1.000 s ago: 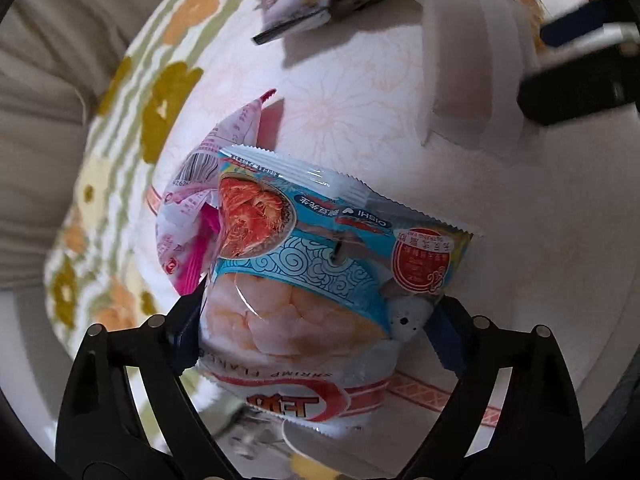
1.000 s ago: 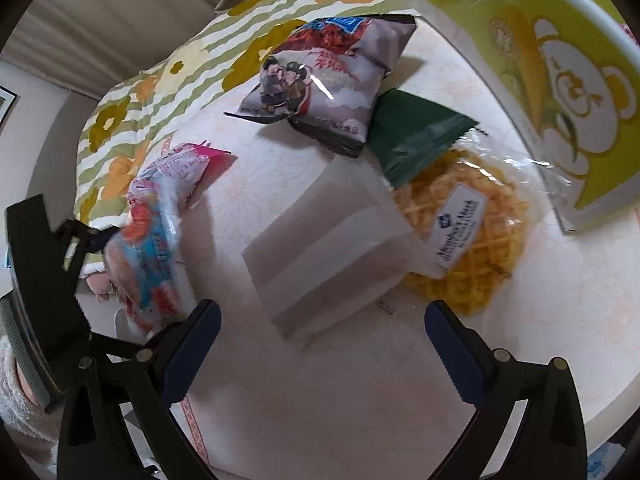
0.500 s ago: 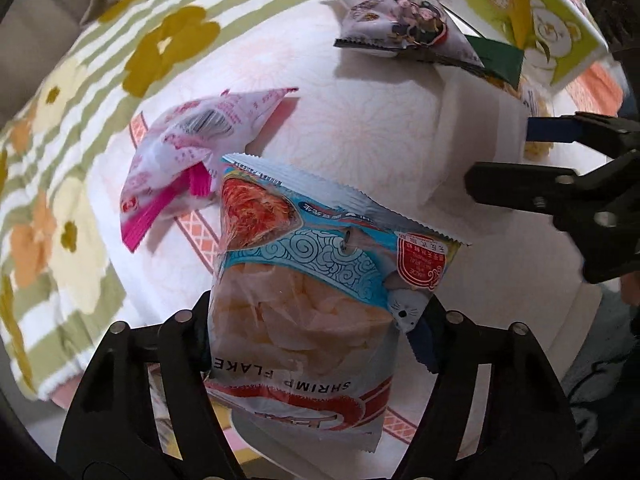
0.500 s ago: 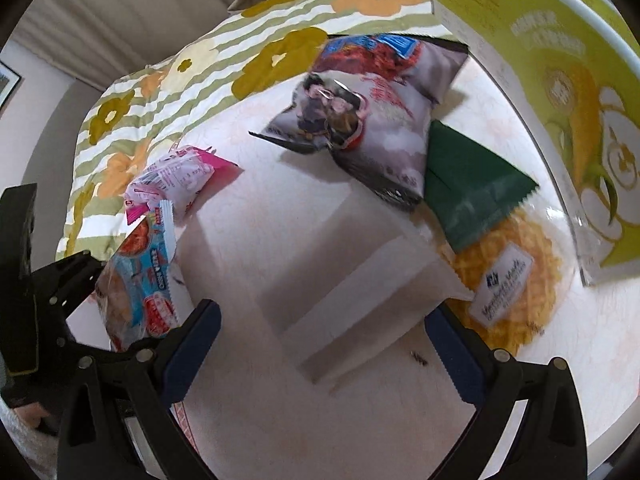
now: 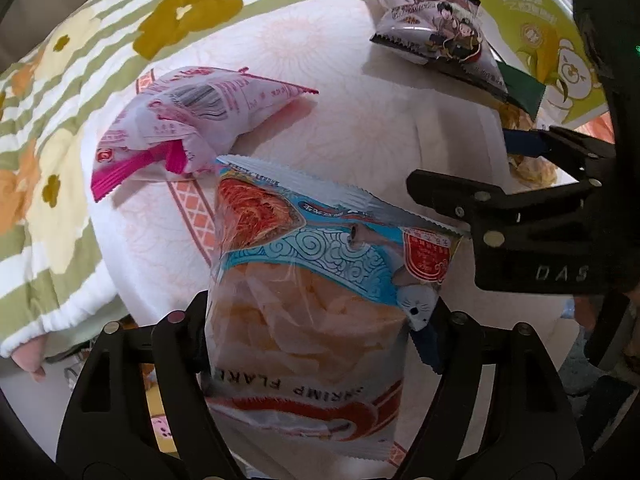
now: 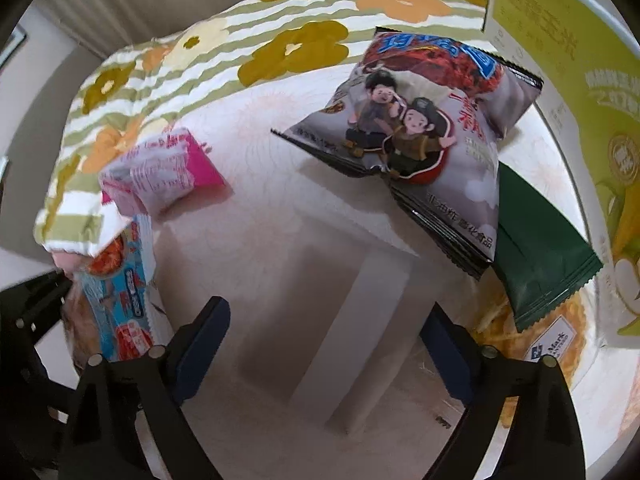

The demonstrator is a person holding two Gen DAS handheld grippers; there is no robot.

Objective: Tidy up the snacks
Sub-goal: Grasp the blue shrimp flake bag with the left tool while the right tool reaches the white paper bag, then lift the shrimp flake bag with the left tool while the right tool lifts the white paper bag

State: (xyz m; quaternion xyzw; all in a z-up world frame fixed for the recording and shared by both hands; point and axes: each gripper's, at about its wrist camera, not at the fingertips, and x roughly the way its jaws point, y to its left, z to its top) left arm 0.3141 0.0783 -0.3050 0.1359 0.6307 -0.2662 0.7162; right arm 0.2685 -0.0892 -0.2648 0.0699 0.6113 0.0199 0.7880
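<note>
Two grippers are working: the left gripper point(image 5: 316, 328) is clamping the shrimp bag point(image 5: 320, 280), the right gripper point(image 6: 324, 344), empty, has been closing. The puffy bag could slip if the squeeze is loosening.

Glossy plastic shrimp-flake bag point(image 5: 304, 288) — crinkled

Right gripper point(image 6: 324, 344) fingers narrowed (nothing between them).

Bare tabletop point(image 6: 280, 248) between pink packet point(image 6: 160, 176) and grey snack bag point(image 6: 424, 152); white folded bag point(image 6: 344, 320), perhaps flat, mid-gap.
</note>
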